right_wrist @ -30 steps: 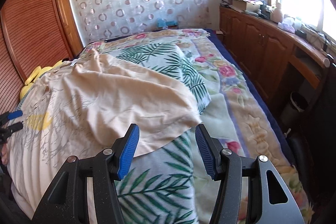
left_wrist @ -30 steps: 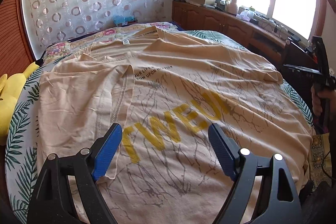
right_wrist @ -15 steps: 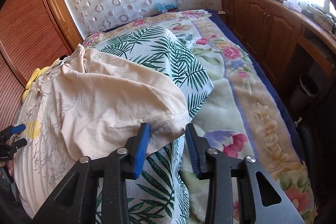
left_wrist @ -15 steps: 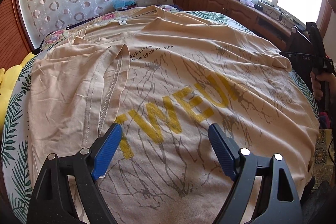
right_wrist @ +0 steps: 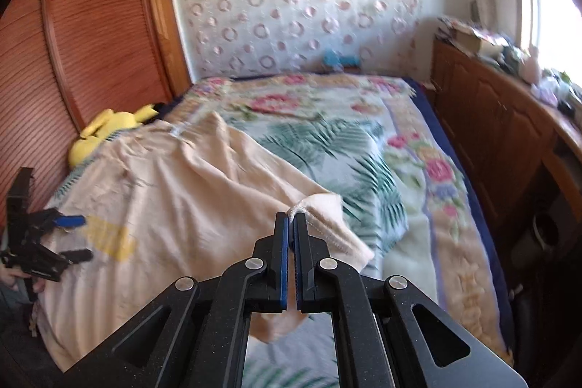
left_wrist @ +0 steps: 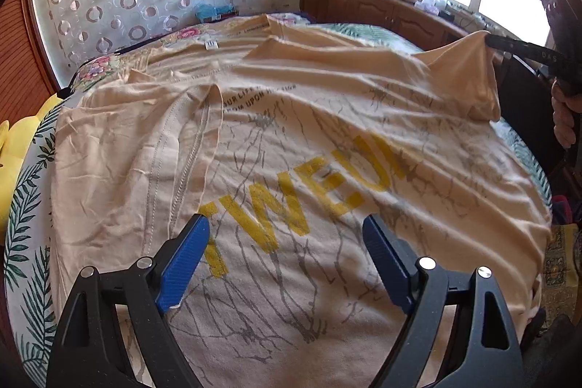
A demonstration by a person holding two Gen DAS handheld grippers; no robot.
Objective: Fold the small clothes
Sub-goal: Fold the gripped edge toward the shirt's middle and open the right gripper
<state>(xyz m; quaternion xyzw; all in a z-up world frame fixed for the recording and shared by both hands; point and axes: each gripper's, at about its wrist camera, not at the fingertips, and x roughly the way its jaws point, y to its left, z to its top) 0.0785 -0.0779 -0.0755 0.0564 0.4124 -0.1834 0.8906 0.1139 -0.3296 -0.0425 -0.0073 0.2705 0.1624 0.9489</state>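
Shirt (left_wrist: 291, 140) (beige, yellow letters on it) lies spread over the bed (right_wrist: 418, 148). The right gripper (right_wrist: 291, 219) is clamped on its sleeve (right_wrist: 323, 210) hem, holding that corner off the bedspread. The left gripper (left_wrist: 285, 235) hangs wide apart above the print, gripping nothing.

Right tongs (right_wrist: 291, 224) clamped – sleeve (right_wrist: 320, 217) lifted.

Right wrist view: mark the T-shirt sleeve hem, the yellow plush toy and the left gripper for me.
T-shirt sleeve hem (right_wrist: 320, 222): right wrist view, on the stitched edge beside the closed fingers.
yellow plush toy (right_wrist: 109, 130): right wrist view, on its body by the wardrobe.
left gripper (right_wrist: 78, 237): right wrist view, midway between its open blue fingertips.
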